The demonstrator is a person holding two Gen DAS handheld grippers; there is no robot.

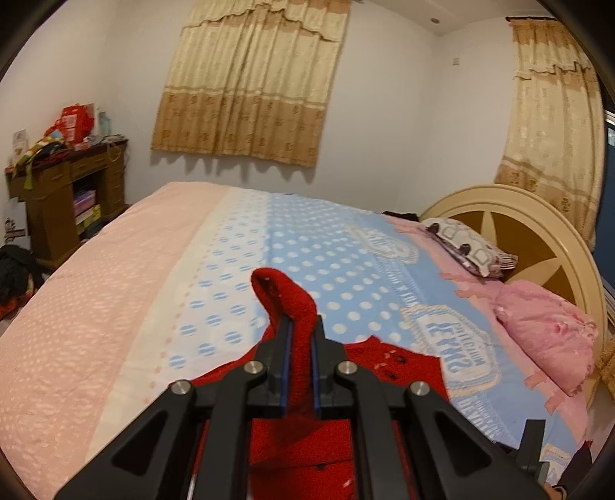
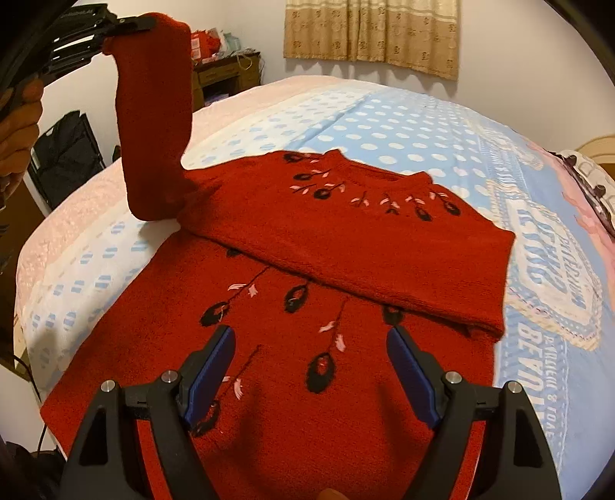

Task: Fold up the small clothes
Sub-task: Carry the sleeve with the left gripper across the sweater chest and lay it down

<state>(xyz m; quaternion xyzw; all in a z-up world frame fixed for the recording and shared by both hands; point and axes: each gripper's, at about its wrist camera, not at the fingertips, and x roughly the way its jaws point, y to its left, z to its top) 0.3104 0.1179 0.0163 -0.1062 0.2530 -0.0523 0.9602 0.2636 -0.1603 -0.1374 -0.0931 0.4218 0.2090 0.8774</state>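
Left gripper (image 1: 301, 327) pinches the red sweater's sleeve (image 2: 153, 115) aloft — right gripper (image 2: 311, 346) jaws spread.

The right gripper (image 2: 311, 369) hovers with jaws spread over the sweater (image 2: 307, 307). Far ahead-left, the left gripper (image 2: 127, 25) pinches the raised sleeve (image 2: 155, 127).
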